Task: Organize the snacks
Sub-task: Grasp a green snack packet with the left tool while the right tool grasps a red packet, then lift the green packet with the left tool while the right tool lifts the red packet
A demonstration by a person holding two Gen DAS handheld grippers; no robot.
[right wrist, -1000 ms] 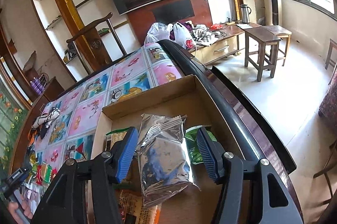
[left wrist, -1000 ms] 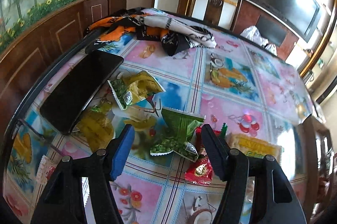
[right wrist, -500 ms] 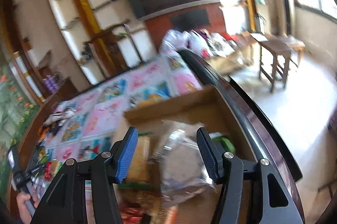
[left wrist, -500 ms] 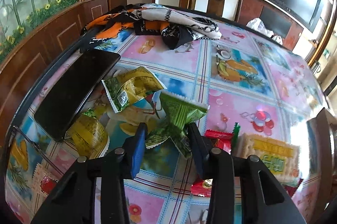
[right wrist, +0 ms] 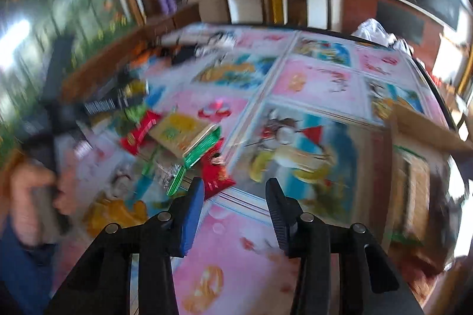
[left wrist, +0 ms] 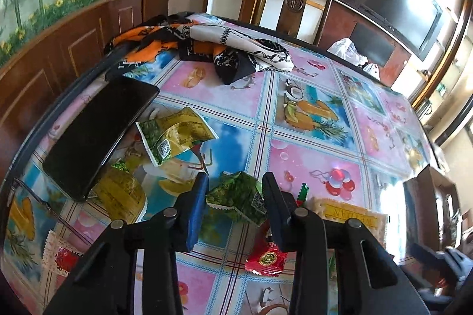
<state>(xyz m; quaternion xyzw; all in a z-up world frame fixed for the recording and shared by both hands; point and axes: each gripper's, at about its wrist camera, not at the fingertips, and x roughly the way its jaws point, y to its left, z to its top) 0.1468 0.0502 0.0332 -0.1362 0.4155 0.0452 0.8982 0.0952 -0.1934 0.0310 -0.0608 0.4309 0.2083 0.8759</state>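
Observation:
My left gripper is shut on a green snack packet and holds it just above the table. Around it lie a gold-green packet, a yellow packet, a red packet and a yellow cracker pack. My right gripper is open and empty above the tablecloth. The right wrist view is blurred; the snack pile lies ahead to its left and the cardboard box at its right.
A black phone lies at the table's left edge. A patterned scarf is heaped at the far side, with a wooden chair behind it. The other hand-held gripper shows at the left in the right wrist view.
My left gripper closed on the green packet and lifted it slightly. My right gripper left the silver packet in the box and swung left toward the snack pile.

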